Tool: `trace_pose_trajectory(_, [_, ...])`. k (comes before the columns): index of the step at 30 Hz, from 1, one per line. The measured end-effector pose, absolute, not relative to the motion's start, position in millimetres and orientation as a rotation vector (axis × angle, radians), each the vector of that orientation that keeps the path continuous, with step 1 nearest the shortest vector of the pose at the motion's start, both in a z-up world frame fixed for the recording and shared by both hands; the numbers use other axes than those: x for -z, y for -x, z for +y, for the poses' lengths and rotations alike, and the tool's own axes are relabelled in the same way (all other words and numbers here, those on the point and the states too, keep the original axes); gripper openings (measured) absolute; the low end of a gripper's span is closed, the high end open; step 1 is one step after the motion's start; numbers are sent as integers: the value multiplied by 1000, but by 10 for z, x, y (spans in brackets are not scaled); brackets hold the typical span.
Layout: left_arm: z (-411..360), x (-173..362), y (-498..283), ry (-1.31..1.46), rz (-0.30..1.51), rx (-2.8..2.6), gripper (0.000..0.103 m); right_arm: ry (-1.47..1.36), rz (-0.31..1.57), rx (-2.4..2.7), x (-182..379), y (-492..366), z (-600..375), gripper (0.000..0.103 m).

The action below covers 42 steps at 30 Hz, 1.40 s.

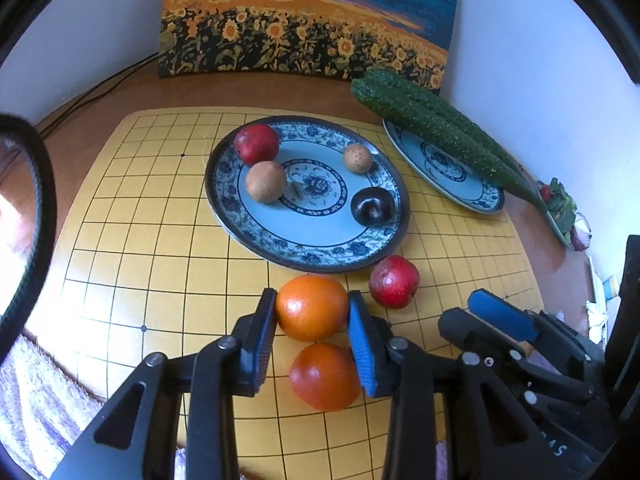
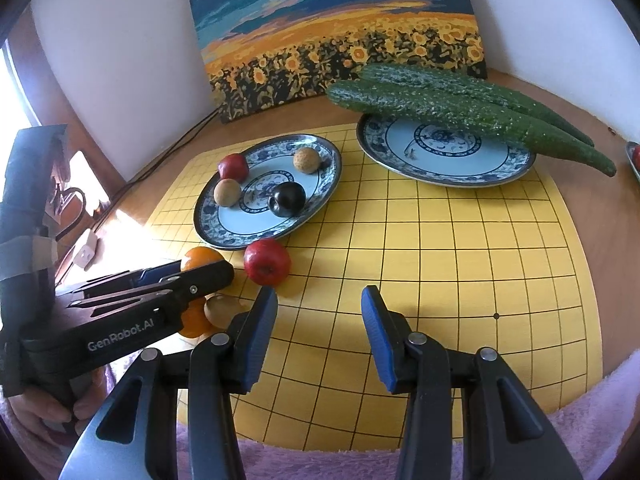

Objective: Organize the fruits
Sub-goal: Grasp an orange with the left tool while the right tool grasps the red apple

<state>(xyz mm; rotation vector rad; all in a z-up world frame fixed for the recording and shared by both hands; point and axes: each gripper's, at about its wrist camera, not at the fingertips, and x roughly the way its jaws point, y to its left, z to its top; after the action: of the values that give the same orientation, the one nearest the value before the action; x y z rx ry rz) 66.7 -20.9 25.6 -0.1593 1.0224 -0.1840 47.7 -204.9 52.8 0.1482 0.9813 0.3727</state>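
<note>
An orange fruit [image 1: 312, 307] is clamped between the left gripper [image 1: 313, 312] pads; the right gripper [image 2: 320, 300] is held apart, nothing between.

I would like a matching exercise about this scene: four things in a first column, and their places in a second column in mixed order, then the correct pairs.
Things:
1. dark plum
2. cucumbers
3. orange fruit
4. red apple

Places:
A. across the far plate
B. between the left gripper pads
C. on the board beside the near plate
D. on the near plate

Pairs: 1-D, 2-A, 3-B, 4-C
</note>
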Motion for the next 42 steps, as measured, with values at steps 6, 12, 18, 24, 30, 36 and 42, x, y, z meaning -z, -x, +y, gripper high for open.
trace_pose_trajectory(6, [-108,-340,-596,179,993,167,36,-146,983,-376,-533,-471,-2015,45])
trace_pose_trajectory(12, [35,-402,-595,181,974,130,36,-138,992,-381,-534,-498,-1946,45])
trace_pose_trajectory(18, [166,-381,-592,191,977,104,36,-130,996,-388,-545,-526,-1837,45])
trace_pose_trajectory(24, [254,-333,-535,196,981,98,36,-136,1001,-384,-539,-567,-1766,45])
trace_pose_trajectory(30, [309,-342,-514,207,972,95,36,-138,1006,-383,-531,-619,-1720,45])
trace_pose_trajectory(36, [329,-343,-508,212,970,91,36,-146,1015,-386,-492,-667,-1689,45])
trace_pose_trajectory(42, [341,-327,-514,218,975,91,36,-142,1013,-381,-473,-684,-1661,45])
